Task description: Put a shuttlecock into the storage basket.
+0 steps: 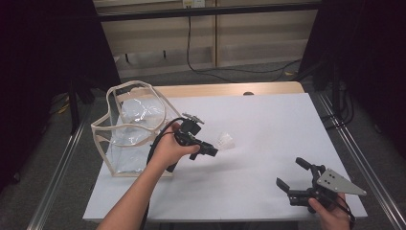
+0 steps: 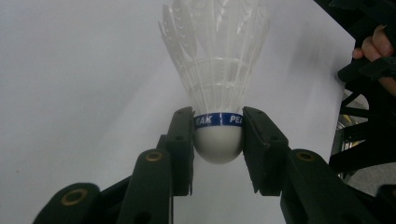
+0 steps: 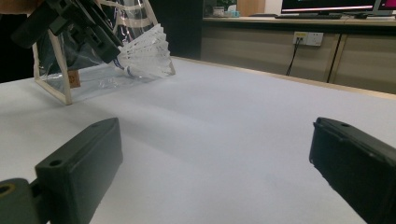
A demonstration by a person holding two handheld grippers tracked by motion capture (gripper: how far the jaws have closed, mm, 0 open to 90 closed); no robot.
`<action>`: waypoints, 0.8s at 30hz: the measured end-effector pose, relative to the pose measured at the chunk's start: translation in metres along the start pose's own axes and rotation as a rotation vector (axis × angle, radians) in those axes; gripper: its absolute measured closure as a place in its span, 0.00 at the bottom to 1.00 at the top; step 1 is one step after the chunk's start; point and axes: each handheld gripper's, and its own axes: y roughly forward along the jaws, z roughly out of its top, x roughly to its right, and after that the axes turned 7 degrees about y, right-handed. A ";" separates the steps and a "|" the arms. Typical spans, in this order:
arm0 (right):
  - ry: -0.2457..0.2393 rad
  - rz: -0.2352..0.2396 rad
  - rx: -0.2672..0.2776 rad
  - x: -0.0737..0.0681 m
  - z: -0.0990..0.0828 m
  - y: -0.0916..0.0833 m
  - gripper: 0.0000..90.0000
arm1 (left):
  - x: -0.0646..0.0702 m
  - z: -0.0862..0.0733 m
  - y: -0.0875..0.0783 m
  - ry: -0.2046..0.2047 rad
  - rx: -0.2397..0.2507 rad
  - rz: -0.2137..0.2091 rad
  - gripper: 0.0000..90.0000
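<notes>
The left gripper [image 2: 218, 140] is clamping a white feathered shuttlecock [image 2: 215, 70] by its rounded cork base, with one black pad pressing on each side of the blue band that runs around the cork. The feather skirt is fanning out straight ahead of the jaws, away from the hand. In the high view the left gripper [image 1: 214, 151] is hanging above the white table [image 1: 268, 124], with the shuttlecock [image 1: 225, 141] sticking out beyond its tips toward the table's middle. Behind that hand, on its outer side, a clear plastic bag [image 1: 129, 129] with beige trim is standing upright on the table. The right gripper [image 1: 293, 173] is resting well apart from the left one, near the table's near edge, with its jaws spread wide and nothing between them. In the right gripper view, bare table is lying between its two black pads [image 3: 79, 168], and the shuttlecock [image 3: 147, 56] is showing far ahead of them.
</notes>
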 end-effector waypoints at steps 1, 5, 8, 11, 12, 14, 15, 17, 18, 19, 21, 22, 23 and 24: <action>0.000 0.000 0.000 0.000 0.000 0.000 0.03 | 0.001 0.001 -0.001 0.003 -0.008 0.011 0.73; 0.000 0.001 0.000 0.000 0.000 0.000 0.03 | 0.003 0.005 -0.004 -0.003 0.001 0.010 0.73; 0.001 0.001 0.001 0.000 0.000 0.000 0.03 | 0.004 0.007 -0.005 -0.003 0.005 0.004 0.73; -0.001 0.002 0.001 0.000 0.000 0.000 0.03 | 0.005 0.010 -0.007 0.001 -0.008 0.002 0.73; -0.001 0.001 0.001 0.000 0.000 0.000 0.03 | 0.006 0.010 -0.007 -0.006 -0.001 0.000 0.73; 0.002 0.001 0.000 0.000 0.000 -0.001 0.03 | 0.006 0.012 -0.008 0.003 -0.008 0.001 0.73; 0.002 0.001 -0.001 0.000 0.000 -0.001 0.03 | 0.006 0.013 -0.009 0.002 -0.010 0.005 0.73; 0.000 0.002 0.001 0.000 0.000 -0.001 0.03 | 0.005 0.014 -0.010 0.002 -0.011 0.001 0.73; 0.000 0.002 0.001 0.000 0.000 -0.001 0.03 | 0.006 0.015 -0.010 -0.013 0.001 0.001 0.73; -0.001 0.002 0.001 0.000 0.000 0.000 0.03 | 0.006 0.016 -0.011 -0.016 0.003 0.000 0.73; -0.001 0.003 0.000 0.000 0.000 0.000 0.03 | 0.006 0.017 -0.012 -0.002 -0.010 0.001 0.73; -0.001 0.003 0.000 0.000 0.000 0.000 0.03 | 0.007 0.018 -0.012 -0.006 -0.008 -0.003 0.73; -0.002 0.003 0.000 0.000 0.000 0.000 0.03 | 0.008 0.019 -0.013 -0.011 -0.006 0.002 0.73; -0.002 0.004 0.001 0.000 0.000 0.000 0.03 | 0.008 0.020 -0.013 -0.010 -0.008 0.010 0.73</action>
